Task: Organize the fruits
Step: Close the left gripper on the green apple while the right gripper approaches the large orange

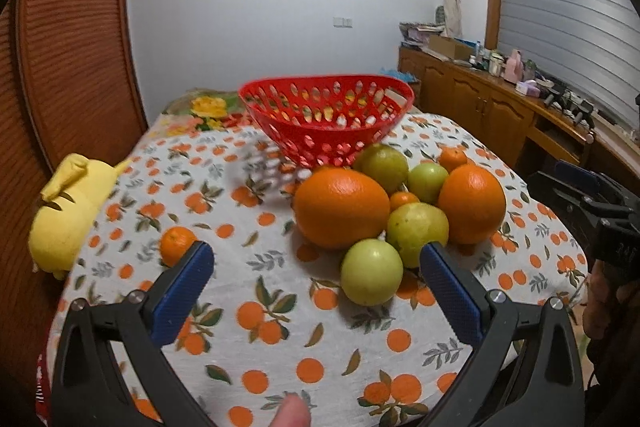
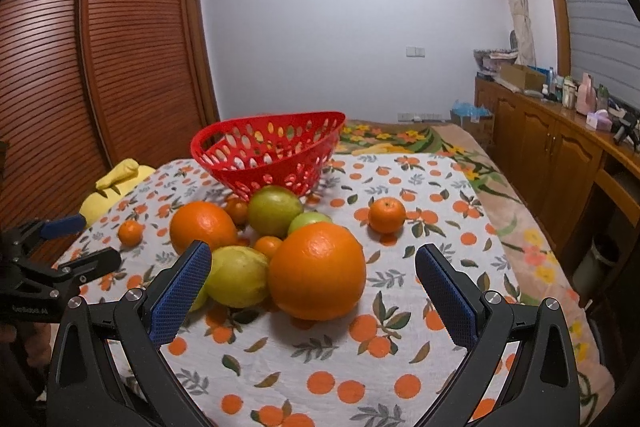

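A red perforated basket [image 1: 326,125] [image 2: 266,157] stands empty at the far side of the table. In front of it lies a cluster of fruit: two large oranges [image 1: 342,207] [image 1: 472,209], several green-yellow fruits [image 1: 372,271] [image 1: 418,233] and small mandarins [image 1: 404,199]. One mandarin [image 1: 176,245] [image 2: 130,233] lies apart to the left, another [image 2: 386,215] to the right. My left gripper [image 1: 316,267] is open, its fingers either side of the nearest green fruit. My right gripper [image 2: 314,273] is open in front of a large orange [image 2: 318,271].
A yellow plush toy [image 1: 66,215] lies at the table's left edge. The tablecloth [image 1: 280,307] carries an orange print. A wooden wardrobe [image 2: 100,47] stands left, a cluttered wooden sideboard [image 2: 560,131] right, a flowered bed cover [image 2: 420,139] behind.
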